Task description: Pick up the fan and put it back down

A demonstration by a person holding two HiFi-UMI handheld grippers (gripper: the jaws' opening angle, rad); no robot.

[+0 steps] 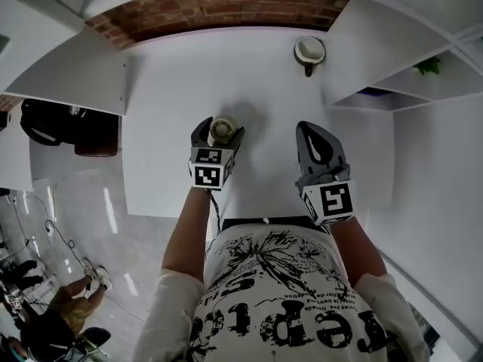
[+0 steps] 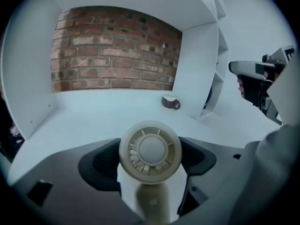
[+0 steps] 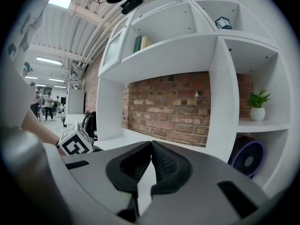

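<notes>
Fan [image 2: 150, 153] clamped in left gripper [image 1: 217, 132], jaws on both sides of its round head (mug [image 1: 309, 51] sits well beyond it on the table [image 1: 173, 89]). Right gripper [image 1: 318, 148] jaws pressed together, nothing between.

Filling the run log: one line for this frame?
left claw: shut on fan | right claw: shut, empty | cup: back of table

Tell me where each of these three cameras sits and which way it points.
Head view: on the person's head, steeply down at table, fan, mug; arms, left claw, right claw show.
Left gripper view: on the left claw, along its jaws shut on the fan, towards the brick wall; right claw at right.
Right gripper view: on the right claw, over shut, empty jaws towards shelves; left claw's marker cube shows.
Shared: both gripper views face the brick wall.
</notes>
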